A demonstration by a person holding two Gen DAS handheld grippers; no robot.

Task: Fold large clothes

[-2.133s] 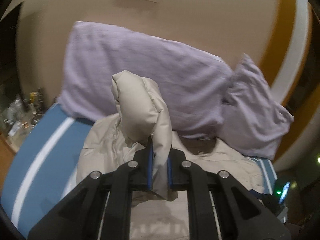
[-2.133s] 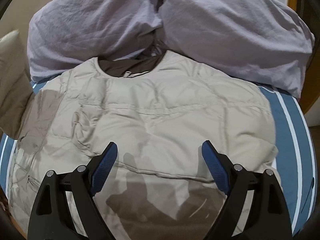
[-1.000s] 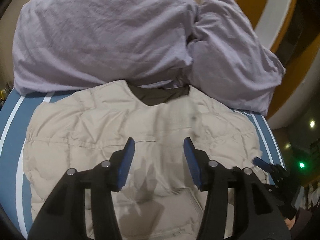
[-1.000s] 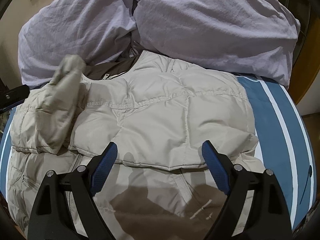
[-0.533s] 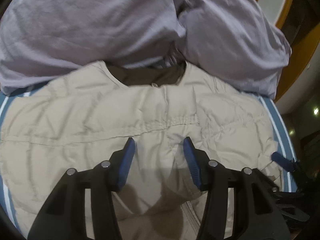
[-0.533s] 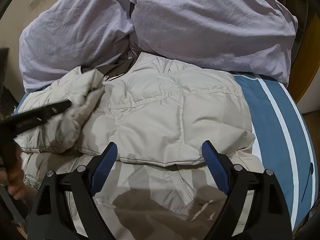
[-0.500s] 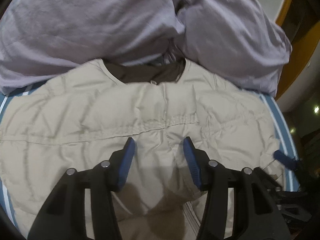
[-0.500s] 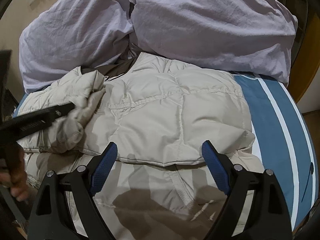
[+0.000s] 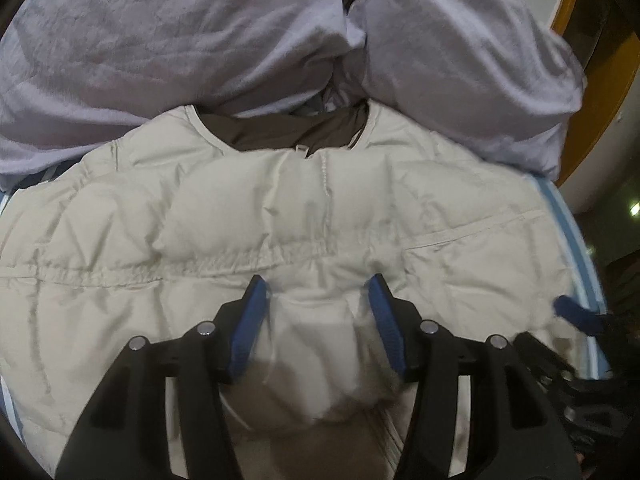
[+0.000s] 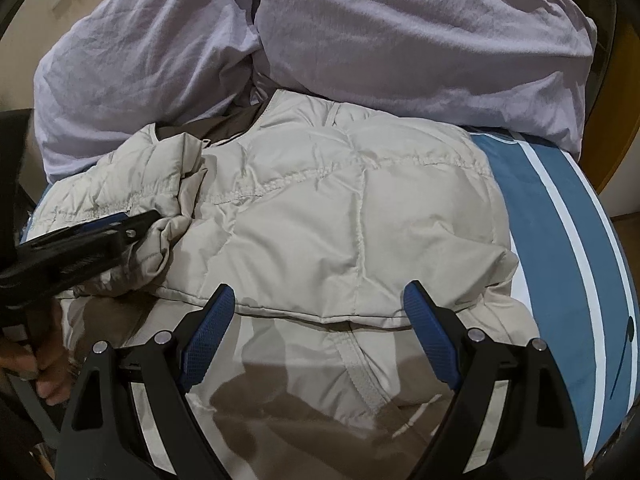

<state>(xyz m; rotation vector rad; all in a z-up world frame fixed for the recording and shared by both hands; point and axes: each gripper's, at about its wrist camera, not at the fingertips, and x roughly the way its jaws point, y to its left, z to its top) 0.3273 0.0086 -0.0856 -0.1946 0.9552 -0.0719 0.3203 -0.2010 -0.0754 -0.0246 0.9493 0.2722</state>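
Lying spread across the bed (image 10: pixel 560 216), the beige padded jacket (image 10: pixel 328 216) has its dark-lined collar (image 9: pixel 280 134) up against two lilac pillows (image 10: pixel 400 40). Its sleeves are folded in over the chest, and the hem end is nearest the cameras.

The left tool (image 9: pixel 316 292) sits low over the middle of the jacket, partly spread, with a bunched part of the folded sleeve (image 9: pixel 320 344) between its blue pads. In the left wrist view the fabric fills the gap between the pads, and whether they press on it cannot be told; in the right wrist view this tool comes in from the left edge against the crumpled sleeve fabric. A hand (image 10: pixel 36 364) holds its grip at the lower left.

The right tool (image 10: pixel 320 296) hangs spread wide above the lower edge of the folded part, with nothing between its pads. Its shadow falls on the jacket front near the zip (image 10: pixel 360 376).

To the right of the jacket, the blue bed cover with white stripes lies bare as far as the bed's edge. On the left the jacket reaches nearly to the bed's side, and the pillows close off the far end.
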